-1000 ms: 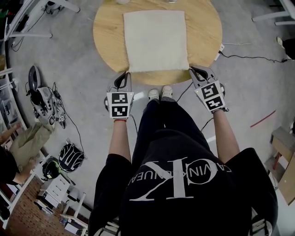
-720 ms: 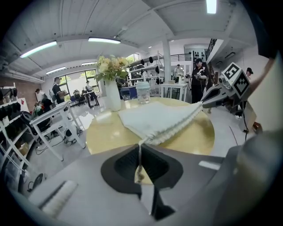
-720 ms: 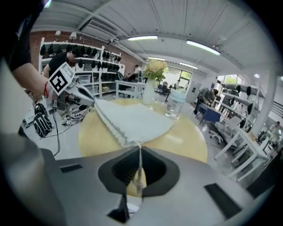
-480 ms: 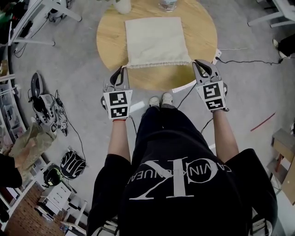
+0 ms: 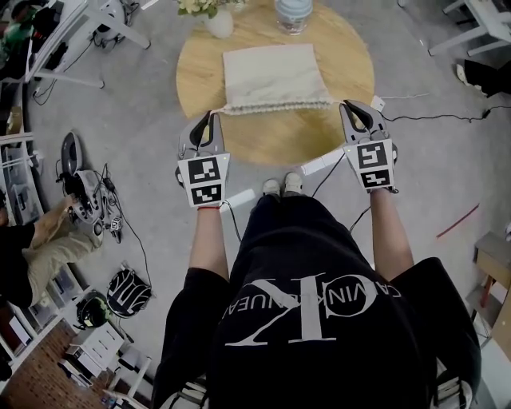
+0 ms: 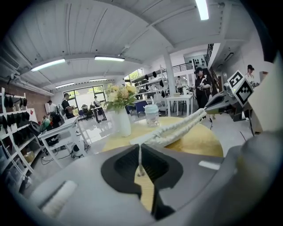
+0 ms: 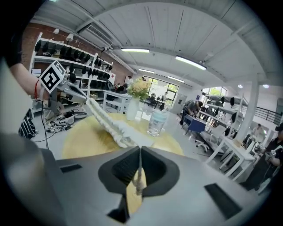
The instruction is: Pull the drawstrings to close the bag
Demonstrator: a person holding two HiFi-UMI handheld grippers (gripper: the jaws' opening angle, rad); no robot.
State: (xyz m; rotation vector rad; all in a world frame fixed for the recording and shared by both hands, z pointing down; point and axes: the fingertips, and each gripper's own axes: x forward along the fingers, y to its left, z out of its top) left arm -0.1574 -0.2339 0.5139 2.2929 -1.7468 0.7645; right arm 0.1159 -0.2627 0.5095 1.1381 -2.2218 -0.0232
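On the round wooden table point(image 5: 271, 140), the cream bag point(image 5: 275, 73) is lying flat across the middle, its mouth facing the person and gathered into a puckered ridge point(image 5: 275, 106) running side to side. The left gripper point(image 5: 209, 120) is sitting off the bag's left corner with its jaws pressed together on a thin white drawstring point(image 6: 139, 160), the cord running out between the pads toward the bunched hem. The right gripper point(image 5: 352, 109) is mirroring it at the right corner, jaws clamped on the other drawstring point(image 7: 139, 170), a small knot hanging just behind the pads. Both cords are reading taut, and the ridge is stretching straight between the two grippers. At the far rim, a white vase of flowers point(image 5: 219, 22) and a clear bottle point(image 5: 293, 14) are standing behind the bag, apart from it.
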